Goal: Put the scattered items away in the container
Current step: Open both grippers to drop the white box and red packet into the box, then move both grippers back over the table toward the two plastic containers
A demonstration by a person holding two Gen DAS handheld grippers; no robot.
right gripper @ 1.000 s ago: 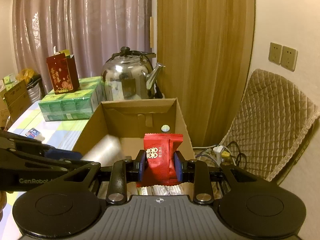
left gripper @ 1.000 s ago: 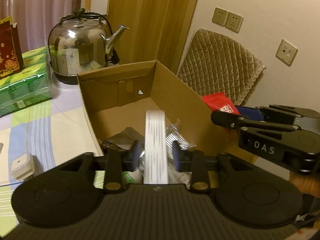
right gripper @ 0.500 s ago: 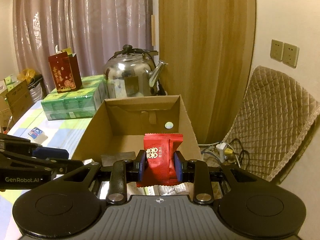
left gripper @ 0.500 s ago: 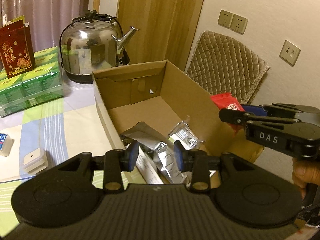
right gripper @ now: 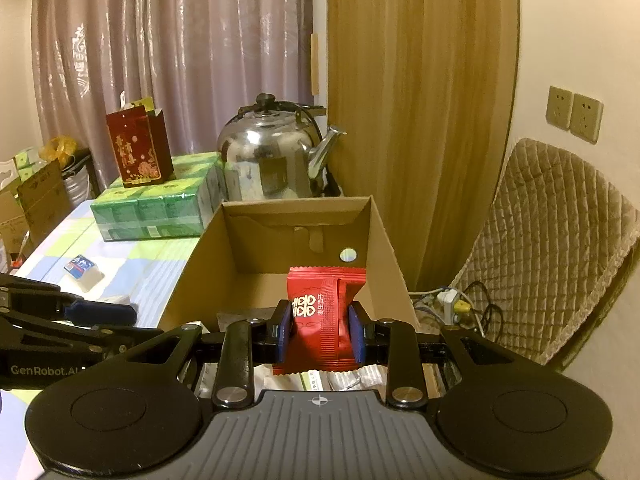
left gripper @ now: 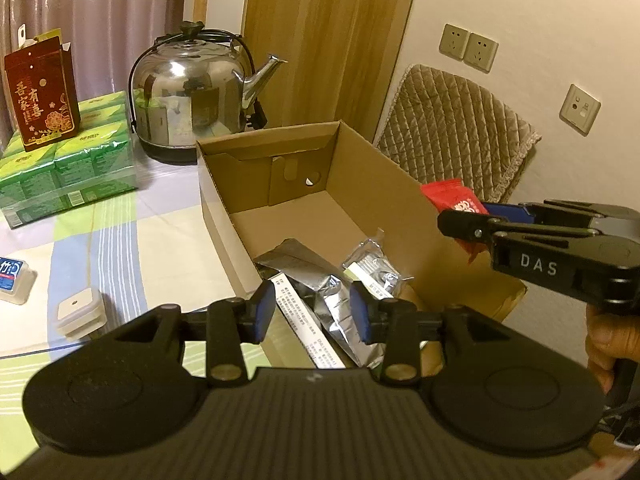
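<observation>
While "DAS" marks the right tool (left gripper: 460, 222), "GenRobot.AI" marks the left tool (right gripper: 100, 312)

Table (left gripper: 120, 240) w/ pastel checked cloth fills left side of frame. On it: cardboard box (left gripper: 224, 208) at centre, steel kettle (left gripper: 192, 92) behind it, green tissue packs (left gripper: 68, 164) upper left, small white square case (left gripper: 78, 312) & blue-labelled packet (left gripper: 12, 280) at lower left edge.
</observation>
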